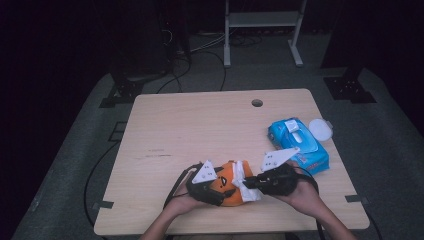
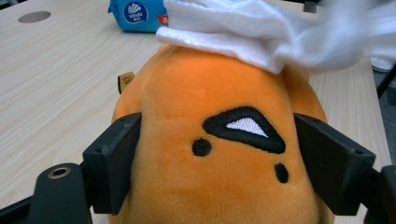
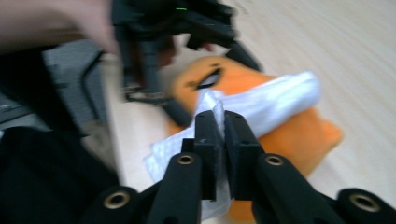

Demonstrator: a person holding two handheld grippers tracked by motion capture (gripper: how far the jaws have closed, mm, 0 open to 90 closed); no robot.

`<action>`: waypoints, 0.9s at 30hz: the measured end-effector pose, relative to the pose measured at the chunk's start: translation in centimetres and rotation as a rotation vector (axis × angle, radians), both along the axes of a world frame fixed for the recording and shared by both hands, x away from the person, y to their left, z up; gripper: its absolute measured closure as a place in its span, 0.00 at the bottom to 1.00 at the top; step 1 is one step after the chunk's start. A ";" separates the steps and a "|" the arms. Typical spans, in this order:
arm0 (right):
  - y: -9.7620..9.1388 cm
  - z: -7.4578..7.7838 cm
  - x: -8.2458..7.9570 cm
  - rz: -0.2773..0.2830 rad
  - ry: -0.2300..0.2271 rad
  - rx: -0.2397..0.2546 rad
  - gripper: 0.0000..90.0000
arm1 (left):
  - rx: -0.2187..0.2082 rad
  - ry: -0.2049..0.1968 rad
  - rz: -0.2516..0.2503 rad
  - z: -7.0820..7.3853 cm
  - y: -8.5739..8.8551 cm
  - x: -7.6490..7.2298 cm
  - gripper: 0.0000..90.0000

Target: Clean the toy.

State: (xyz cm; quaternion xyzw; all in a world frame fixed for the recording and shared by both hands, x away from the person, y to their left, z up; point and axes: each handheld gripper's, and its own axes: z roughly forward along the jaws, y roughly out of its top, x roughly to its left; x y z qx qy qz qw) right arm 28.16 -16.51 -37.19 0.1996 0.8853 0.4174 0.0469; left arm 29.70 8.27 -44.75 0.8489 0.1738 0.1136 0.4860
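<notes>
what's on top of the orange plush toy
A white wipe lies draped over the orange plush toy; the plush surface beneath the wipe is covered.

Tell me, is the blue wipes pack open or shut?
Open: the blue wipes pack's white lid is flipped out beside it.

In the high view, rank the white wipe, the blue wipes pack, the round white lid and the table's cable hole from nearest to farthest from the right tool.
1. White wipe: pinched in the right tool, draped on the orange plush.
2. Blue wipes pack: just beyond it, toward the table's right edge.
3. Round white lid: past the pack.
4. Cable hole: near the table's far edge.
</notes>
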 end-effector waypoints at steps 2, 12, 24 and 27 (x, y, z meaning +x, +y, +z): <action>0.4 -0.6 0.7 -0.031 -0.038 -0.028 0.85 | -0.001 0.000 -0.002 0.0 0.0 0.0 0.22; 1.2 -2.5 2.1 0.041 -0.178 0.000 0.58 | 0.032 -0.021 -0.048 0.0 0.0 -0.1 0.21; 2.2 -4.1 1.3 0.014 -0.171 -0.004 0.84 | 0.060 0.032 -0.051 1.3 0.6 0.3 0.05; 2.0 -3.9 1.1 -0.024 -0.179 -0.014 0.85 | 0.083 0.018 -0.054 2.0 1.7 0.0 0.04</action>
